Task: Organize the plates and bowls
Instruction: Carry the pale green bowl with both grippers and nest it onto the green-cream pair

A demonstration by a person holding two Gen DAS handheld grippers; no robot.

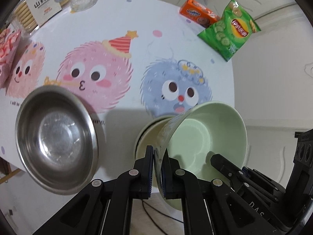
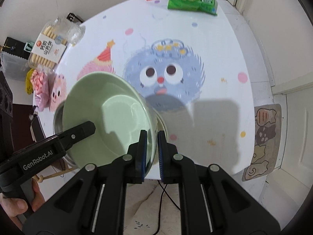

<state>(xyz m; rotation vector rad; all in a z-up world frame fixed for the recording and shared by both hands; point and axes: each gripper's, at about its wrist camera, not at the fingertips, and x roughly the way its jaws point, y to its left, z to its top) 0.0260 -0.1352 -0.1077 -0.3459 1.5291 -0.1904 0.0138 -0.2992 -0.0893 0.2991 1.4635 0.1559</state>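
Left wrist view: three bowls, one green bowl (image 1: pixel 205 135) pinched by both grippers' closed fingers, steel bowl (image 1: pixel 56 139) overhanging the table (image 1: pixel 156 19) edge

My pale green ceramic bowl (image 1: pixel 205 135) hides most of the cream bowl (image 1: pixel 145 137) behind it. Biscuit pack (image 1: pixel 42 2) gets cropped up top, print's kinda blurry.

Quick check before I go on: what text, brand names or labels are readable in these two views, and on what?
"钙奶山药饼": white label on the biscuit pack.
"Ovaltine": orange biscuit box, partly blurred.
"Lay's": logo on the green chip bag; its smaller print is unreadable.
"GenRobot.AI": body of the left gripper, seen from the right wrist.
"I will be": small print on the tablecloth, cut off by the steel bowl.
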